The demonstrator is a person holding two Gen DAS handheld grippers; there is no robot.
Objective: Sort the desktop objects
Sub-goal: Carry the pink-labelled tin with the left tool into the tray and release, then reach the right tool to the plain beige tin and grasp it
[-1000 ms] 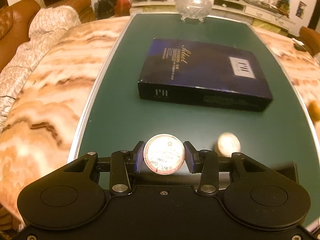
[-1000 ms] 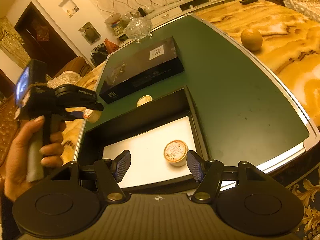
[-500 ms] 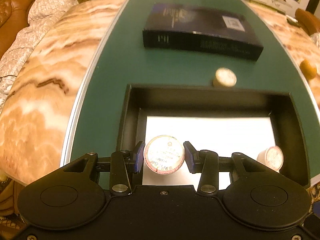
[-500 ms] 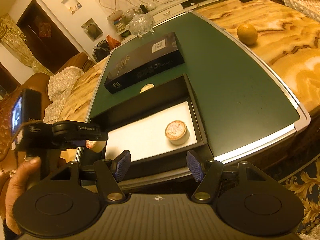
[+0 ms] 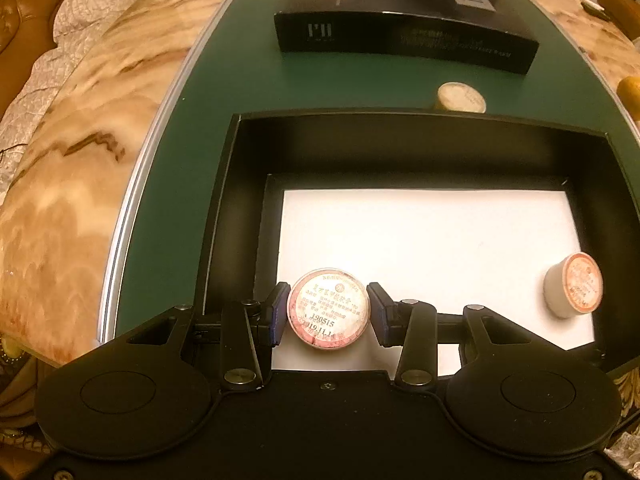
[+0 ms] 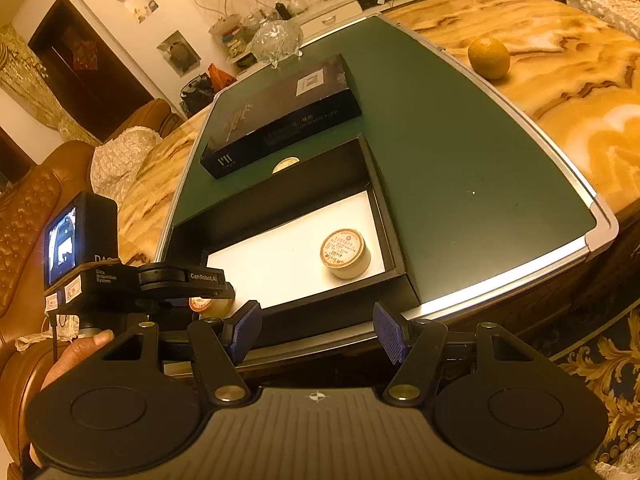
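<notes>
My left gripper (image 5: 328, 314) is shut on a small round cup with a pink-printed foil lid (image 5: 329, 313), held over the near left of the open black box (image 5: 228, 184) with a white floor. A second cup (image 5: 573, 290) lies at the box's right end; it also shows in the right wrist view (image 6: 345, 253). A third cup (image 5: 460, 97) stands on the green mat behind the box. My right gripper (image 6: 316, 332) is open and empty, off the table's near edge. The left gripper (image 6: 176, 280) with its cup (image 6: 208, 305) shows there at the box's near left corner.
The box's dark lid (image 5: 404, 28) lies further back on the green mat (image 5: 168, 184). An orange (image 6: 489, 58) sits on the marble table at the right. A glass bowl (image 6: 276, 40) stands at the mat's far end. A brown sofa (image 6: 28, 208) is at the left.
My left gripper has carried its cup back and down from over the mat into the near left of the open box. My right gripper has drawn back off the table's edge, still open.
</notes>
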